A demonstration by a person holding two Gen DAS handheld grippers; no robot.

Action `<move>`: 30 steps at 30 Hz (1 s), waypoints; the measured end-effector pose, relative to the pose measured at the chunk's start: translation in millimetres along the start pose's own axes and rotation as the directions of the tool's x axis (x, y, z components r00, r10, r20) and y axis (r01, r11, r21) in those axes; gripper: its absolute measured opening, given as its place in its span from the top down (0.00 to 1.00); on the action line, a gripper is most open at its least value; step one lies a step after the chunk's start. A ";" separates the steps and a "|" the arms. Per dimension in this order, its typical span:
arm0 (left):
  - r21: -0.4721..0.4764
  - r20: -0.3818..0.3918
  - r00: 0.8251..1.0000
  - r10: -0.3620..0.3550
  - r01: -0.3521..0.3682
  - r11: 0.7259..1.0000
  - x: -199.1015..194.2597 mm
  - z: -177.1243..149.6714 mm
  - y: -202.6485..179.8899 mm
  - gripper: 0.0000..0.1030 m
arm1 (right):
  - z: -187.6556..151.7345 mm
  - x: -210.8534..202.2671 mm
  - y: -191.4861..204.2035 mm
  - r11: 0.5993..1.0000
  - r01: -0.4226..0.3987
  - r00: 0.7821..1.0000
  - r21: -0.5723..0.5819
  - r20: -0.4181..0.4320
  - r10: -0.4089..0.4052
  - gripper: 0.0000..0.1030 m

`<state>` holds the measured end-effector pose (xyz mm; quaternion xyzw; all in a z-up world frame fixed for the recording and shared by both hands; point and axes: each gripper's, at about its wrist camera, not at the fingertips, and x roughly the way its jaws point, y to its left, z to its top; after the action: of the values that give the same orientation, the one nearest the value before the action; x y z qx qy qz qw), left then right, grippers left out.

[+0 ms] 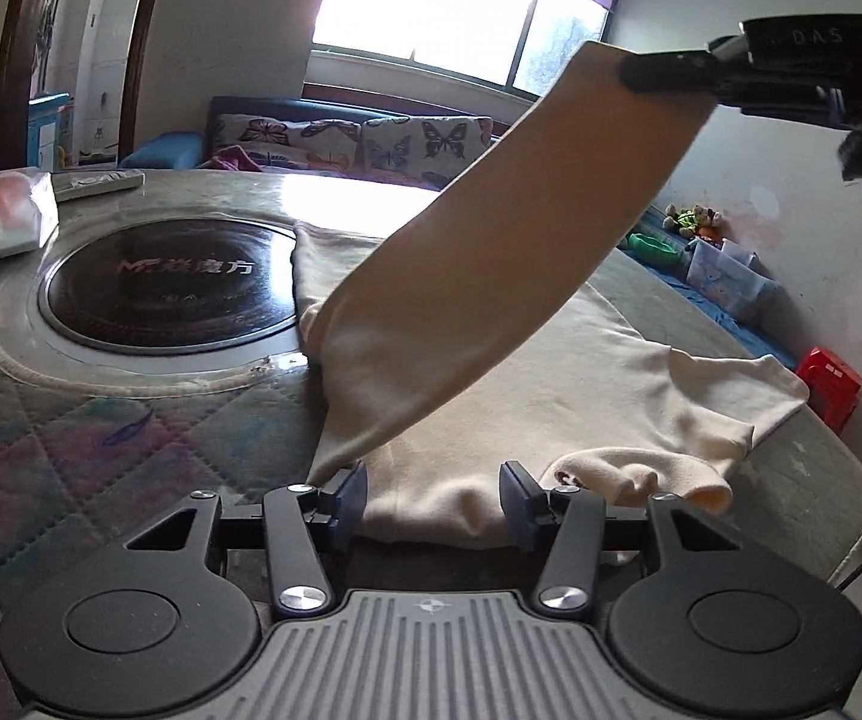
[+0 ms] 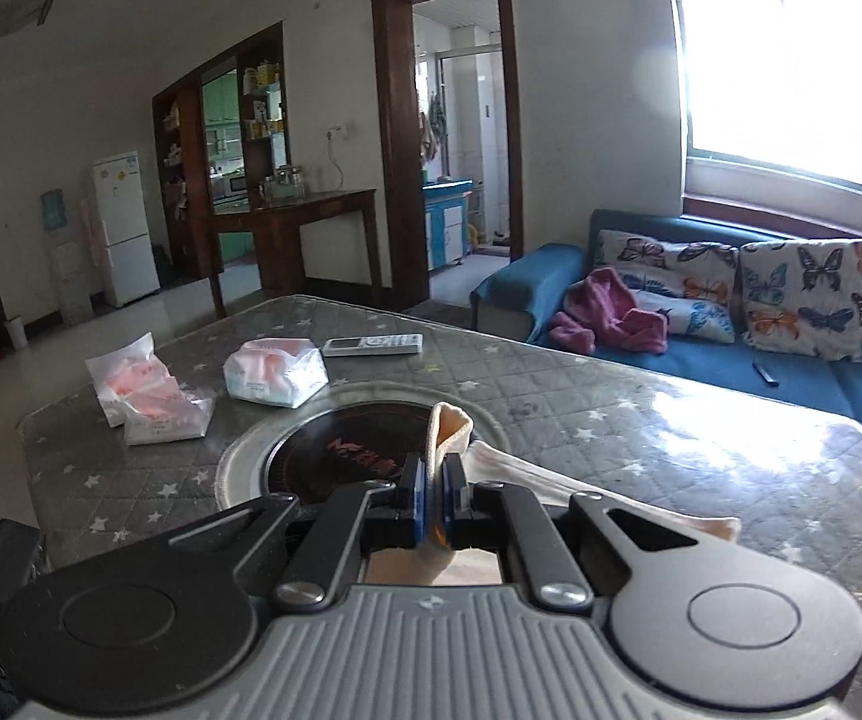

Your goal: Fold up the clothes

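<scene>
Left wrist view: the left tongs (image 1: 434, 495) stand partly open at the near edge of a cream garment (image 1: 581, 396) spread on the quilted table (image 1: 101, 438). Cloth lies between and just beyond the two pads, but neither pad presses on it; nothing is held. A sleeve (image 1: 491, 240) of the garment rises diagonally from the near left pad up to the upper right of the frame, where the right tongs (image 1: 665, 75) clamp its cuff end well above the table. The body of the garment lies flat, with its far edge overlapping the rim of a round black cooktop (image 1: 167, 282) set into the table. The other sleeve (image 1: 725, 402) lies bunched toward the right edge of the table.

Right wrist view: the right tongs (image 2: 431, 495) are closed tight on the cream cuff (image 2: 449, 426), which stands up in a loop just past the pads. More of the sleeve trails off to the right below the tongs. Two tissue packs (image 2: 275, 375) and a remote control (image 2: 371, 345) lie on the far part of the table, well apart from the garment.
</scene>
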<state>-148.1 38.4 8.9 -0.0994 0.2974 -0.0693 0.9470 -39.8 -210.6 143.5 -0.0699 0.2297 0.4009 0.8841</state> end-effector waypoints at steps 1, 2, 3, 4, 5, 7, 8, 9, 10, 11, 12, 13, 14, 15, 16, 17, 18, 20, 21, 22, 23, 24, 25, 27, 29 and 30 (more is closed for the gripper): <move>0.000 0.000 1.000 0.001 -0.001 1.000 -1.3 -0.9 0.9 0.49 | -2.4 -4.4 -0.9 1.000 0.023 1.000 -0.004 0.002 -0.023 0.95; 0.002 -0.001 1.000 0.000 0.000 1.000 -2.9 -1.3 1.7 0.49 | -4.9 -6.7 -2.1 0.999 0.037 0.999 -0.001 0.001 -0.037 0.95; 0.006 -0.002 1.000 -0.001 0.001 1.000 -4.3 -1.6 1.9 0.49 | -7.6 -9.0 -3.4 0.999 0.051 0.999 0.003 -0.002 -0.051 0.95; 0.012 -0.003 1.000 0.001 -0.001 1.000 -5.2 -2.0 1.9 0.49 | -12.5 -10.5 -5.8 0.998 0.068 0.998 0.008 -0.010 -0.068 0.95; 0.017 -0.005 1.000 0.002 -0.002 1.000 -6.1 -2.6 1.7 0.49 | -17.3 -12.1 -8.2 0.996 0.084 0.996 0.014 -0.019 -0.084 0.95; 0.026 -0.009 1.000 0.002 -0.001 1.000 -7.4 -4.0 1.0 0.49 | -28.9 -13.3 -14.8 0.993 0.112 0.993 0.028 -0.044 -0.111 0.95; 0.031 -0.012 1.000 0.000 0.000 1.000 -8.0 -4.3 0.9 0.49 | -33.3 -13.0 -17.4 0.992 0.119 0.992 0.036 -0.054 -0.117 0.95; 0.034 -0.016 1.000 -0.003 0.004 0.999 -8.6 -4.4 1.2 0.49 | -39.8 -11.4 -20.7 0.990 0.128 0.990 0.052 -0.070 -0.124 0.95; 0.036 -0.020 1.000 -0.007 0.008 0.999 -9.3 -4.3 1.6 0.49 | -51.9 -8.2 -26.4 0.987 0.140 0.986 0.081 -0.101 -0.132 0.95; 0.038 -0.027 1.000 -0.012 0.013 0.999 -10.6 -4.0 2.6 0.49 | -61.2 -5.3 -30.9 0.984 0.147 0.983 0.098 -0.123 -0.134 0.95; 0.040 -0.035 0.999 -0.018 0.019 0.999 -12.1 -3.5 4.0 0.49 | -70.5 -2.4 -35.5 0.981 0.153 0.980 0.116 -0.146 -0.136 0.95; 0.045 -0.044 0.999 -0.020 0.022 0.999 -13.9 -2.9 5.6 0.48 | -79.7 0.6 -40.0 0.978 0.160 0.976 0.133 -0.168 -0.137 0.95; 0.053 -0.054 0.998 -0.016 0.019 0.998 -16.0 -2.2 7.5 0.48 | -88.8 4.4 -44.0 0.975 0.166 0.972 0.149 -0.193 -0.136 0.95; 0.059 -0.063 0.998 -0.012 0.015 0.998 -18.4 -1.1 10.4 0.48 | -97.5 7.1 -47.5 0.972 0.173 0.967 0.162 -0.215 -0.136 0.94; 0.064 -0.070 0.998 -0.008 0.013 0.998 -20.9 0.1 13.7 0.48 | -102.4 8.6 -49.6 0.969 0.180 0.964 0.169 -0.226 -0.139 0.93; 0.068 -0.071 0.997 -0.002 0.007 0.998 -24.2 2.2 17.4 0.48 | -114.2 9.9 -54.9 0.964 0.195 0.957 0.179 -0.250 -0.147 0.92; 0.071 -0.069 0.998 0.006 -0.001 0.997 -27.8 4.7 21.2 0.48 | -117.7 10.3 -56.7 0.962 0.203 0.954 0.181 -0.258 -0.152 0.91; 0.083 -0.060 0.998 0.024 -0.019 0.996 -33.8 11.5 27.0 0.48 | -129.2 6.4 -64.2 0.954 0.232 0.947 0.187 -0.267 -0.178 0.90; 0.092 -0.049 0.998 0.036 -0.032 0.995 -35.2 16.1 27.8 0.48 | -129.7 3.6 -65.0 0.953 0.240 0.948 0.188 -0.256 -0.188 0.90; 0.099 -0.039 0.998 0.043 -0.039 0.994 -34.3 20.9 27.4 0.48 | -130.1 0.7 -65.8 0.951 0.247 0.949 0.188 -0.245 -0.198 0.90; 0.104 -0.029 0.998 0.047 -0.044 0.994 -32.5 25.8 26.5 0.48 | -130.4 -2.0 -66.5 0.949 0.255 0.950 0.188 -0.233 -0.209 0.89; 0.109 -0.020 0.999 0.051 -0.048 0.993 -30.7 30.7 25.5 0.48 | -128.8 -3.7 -66.2 0.948 0.264 0.950 0.179 -0.218 -0.224 0.88; 0.111 -0.012 0.999 0.049 -0.048 0.993 -27.3 35.6 23.8 0.48 | -127.0 -1.9 -65.0 0.950 0.260 0.953 0.174 -0.207 -0.223 0.86; 0.114 0.003 1.000 0.029 -0.029 0.993 -16.5 44.9 17.9 0.48 | -123.4 1.8 -62.4 0.954 0.251 0.958 0.162 -0.185 -0.220 0.86; 0.124 0.009 1.000 0.008 -0.009 0.992 -1.9 52.1 10.5 0.48 | -122.2 8.2 -58.3 0.961 0.231 0.963 0.149 -0.173 -0.205 0.86; 0.133 0.009 1.000 -0.003 0.001 0.991 5.9 55.7 6.3 0.49 | -122.5 12.3 -56.6 0.965 0.218 0.966 0.144 -0.175 -0.192 0.86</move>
<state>-110.7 51.6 49.0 -0.0366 0.2877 -0.0895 0.9528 -33.7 -277.8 26.0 -0.0530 0.3230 0.2802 0.9024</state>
